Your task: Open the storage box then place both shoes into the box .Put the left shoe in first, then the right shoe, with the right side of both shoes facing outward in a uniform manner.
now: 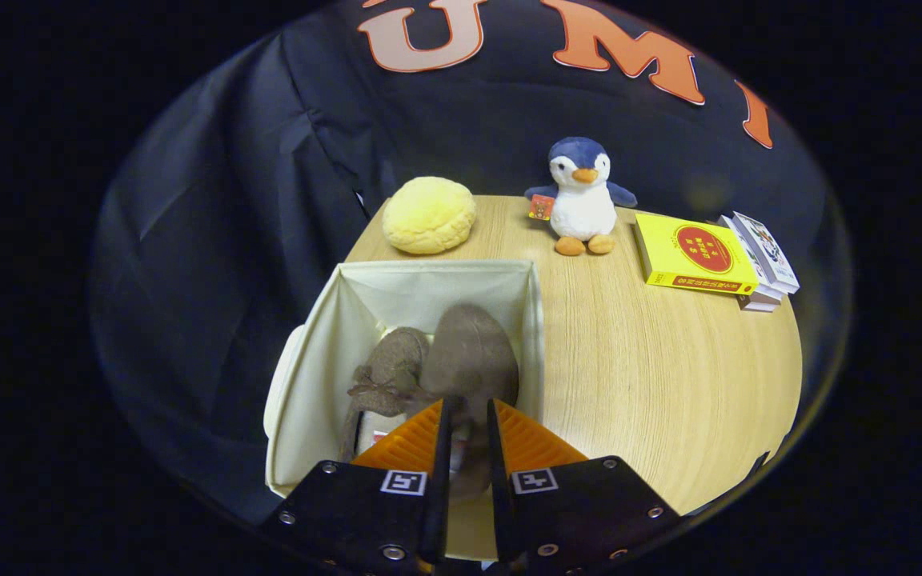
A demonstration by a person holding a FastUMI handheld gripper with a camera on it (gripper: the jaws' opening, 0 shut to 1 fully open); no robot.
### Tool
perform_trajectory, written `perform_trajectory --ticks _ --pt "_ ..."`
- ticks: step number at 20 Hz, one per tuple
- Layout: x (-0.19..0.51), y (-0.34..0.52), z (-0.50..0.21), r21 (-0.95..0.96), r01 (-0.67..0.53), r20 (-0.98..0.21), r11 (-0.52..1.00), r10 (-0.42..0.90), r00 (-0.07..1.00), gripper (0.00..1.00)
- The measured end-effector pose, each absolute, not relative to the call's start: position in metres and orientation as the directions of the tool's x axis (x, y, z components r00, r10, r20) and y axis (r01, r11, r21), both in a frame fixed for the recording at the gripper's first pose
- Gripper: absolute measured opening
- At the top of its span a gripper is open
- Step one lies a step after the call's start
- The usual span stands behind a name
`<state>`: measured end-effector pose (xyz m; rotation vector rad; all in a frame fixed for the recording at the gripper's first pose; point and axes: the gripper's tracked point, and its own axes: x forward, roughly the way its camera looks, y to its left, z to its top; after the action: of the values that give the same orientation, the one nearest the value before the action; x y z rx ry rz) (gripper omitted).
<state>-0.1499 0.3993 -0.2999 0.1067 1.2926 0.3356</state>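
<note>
The cream fabric storage box stands open on the wooden table, just ahead of my fingers. A brown shoe with a bow lies inside it along the left wall. To its right, a second brown shoe is over the box's right half, its smooth sole turned toward me. My gripper is shut on the near end of this second shoe, with the fingers close together and the shoe's edge pinched between them. The near part of the box floor is hidden behind the gripper.
The box's flap hangs off its left side. Beyond the box sit a yellow round cushion and a penguin plush. A yellow book and stacked small boxes lie at the far right. Bare table stretches right of the box.
</note>
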Motion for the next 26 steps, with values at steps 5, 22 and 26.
perform_trajectory --ticks 5,22,26 --pt "-0.139 0.373 -0.264 0.347 -0.202 -0.864 0.916 0.396 0.309 0.38" --pt "-0.064 0.145 -0.135 0.184 -0.22 -0.556 0.958 0.286 0.781 0.89" --pt "-0.053 0.098 -0.1 0.129 -0.2 -0.441 0.971 0.237 0.866 0.92"
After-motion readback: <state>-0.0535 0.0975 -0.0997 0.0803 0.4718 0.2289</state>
